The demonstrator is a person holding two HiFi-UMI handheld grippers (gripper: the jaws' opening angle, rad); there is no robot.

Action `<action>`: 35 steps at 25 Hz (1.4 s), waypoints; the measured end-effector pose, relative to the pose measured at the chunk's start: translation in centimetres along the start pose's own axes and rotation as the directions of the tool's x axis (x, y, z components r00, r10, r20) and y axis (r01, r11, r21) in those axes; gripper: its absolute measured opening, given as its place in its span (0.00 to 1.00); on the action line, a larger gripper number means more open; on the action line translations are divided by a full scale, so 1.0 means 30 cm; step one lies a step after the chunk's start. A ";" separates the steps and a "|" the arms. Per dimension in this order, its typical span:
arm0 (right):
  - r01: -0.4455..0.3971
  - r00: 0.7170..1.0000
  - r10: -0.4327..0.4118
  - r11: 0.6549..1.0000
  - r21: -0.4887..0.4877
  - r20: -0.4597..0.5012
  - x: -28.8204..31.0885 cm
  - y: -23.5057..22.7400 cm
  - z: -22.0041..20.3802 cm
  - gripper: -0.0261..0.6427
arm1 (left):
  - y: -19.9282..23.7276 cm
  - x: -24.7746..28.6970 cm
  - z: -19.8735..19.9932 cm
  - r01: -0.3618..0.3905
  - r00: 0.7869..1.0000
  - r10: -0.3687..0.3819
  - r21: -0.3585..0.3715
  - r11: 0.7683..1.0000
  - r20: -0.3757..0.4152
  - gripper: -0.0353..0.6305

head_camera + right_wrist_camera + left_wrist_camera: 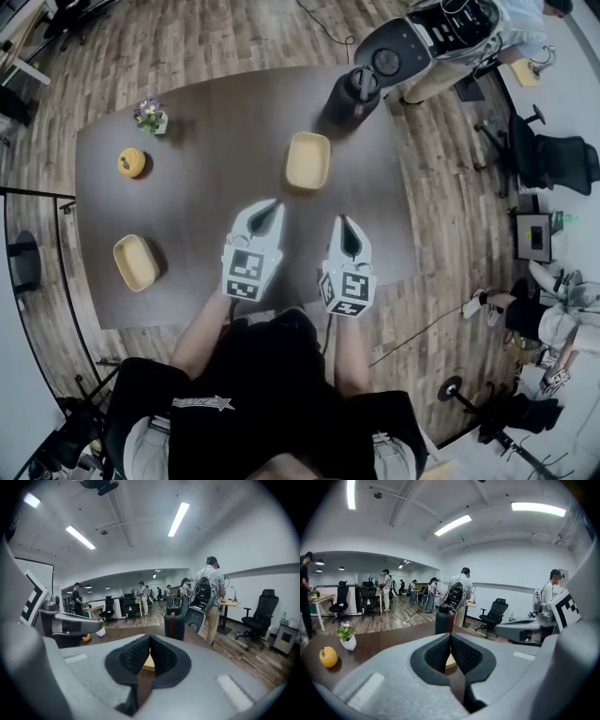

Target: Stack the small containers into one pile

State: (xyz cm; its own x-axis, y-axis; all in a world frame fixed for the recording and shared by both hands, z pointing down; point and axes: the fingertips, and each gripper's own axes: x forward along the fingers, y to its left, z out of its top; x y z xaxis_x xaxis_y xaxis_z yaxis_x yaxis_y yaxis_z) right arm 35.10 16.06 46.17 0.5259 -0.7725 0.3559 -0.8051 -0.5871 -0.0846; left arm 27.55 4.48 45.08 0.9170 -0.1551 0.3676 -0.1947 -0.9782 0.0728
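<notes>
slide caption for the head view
Left gripper and right gripper, jaws shut, over a table with two unstacked yellow containers.

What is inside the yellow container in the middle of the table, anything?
Empty: the head view looks straight into the container and shows only its bare yellow bottom.

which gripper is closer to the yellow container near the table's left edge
Left. The left gripper sits to the right of that yellow container in the head view, apart from it; the right gripper is farther right, beyond the left one.
</notes>
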 end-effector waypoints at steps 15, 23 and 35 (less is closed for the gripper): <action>-0.072 0.973 0.111 0.979 0.191 -0.203 0.369 -0.129 -0.236 0.32 | 0.052 0.355 -0.260 -0.041 0.976 0.011 -0.138 0.990 -0.217 0.41; -0.098 0.951 0.153 0.974 0.206 -0.270 0.490 -0.143 -0.337 0.32 | 0.100 0.465 -0.363 -0.073 0.960 0.023 -0.173 0.982 -0.279 0.39; -0.144 0.918 0.206 0.969 0.199 -0.340 0.587 -0.115 -0.426 0.29 | 0.115 0.540 -0.492 -0.092 0.937 0.017 -0.200 0.975 -0.350 0.29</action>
State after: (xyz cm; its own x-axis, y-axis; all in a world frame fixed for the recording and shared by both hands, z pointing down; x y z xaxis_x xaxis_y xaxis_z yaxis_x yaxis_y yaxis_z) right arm 43.64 7.58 64.64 0.2241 -0.7475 0.6253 -0.8015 -0.5063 -0.3180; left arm 36.60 0.63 64.96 0.7337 -0.1134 0.6700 -0.3442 -0.9121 0.2226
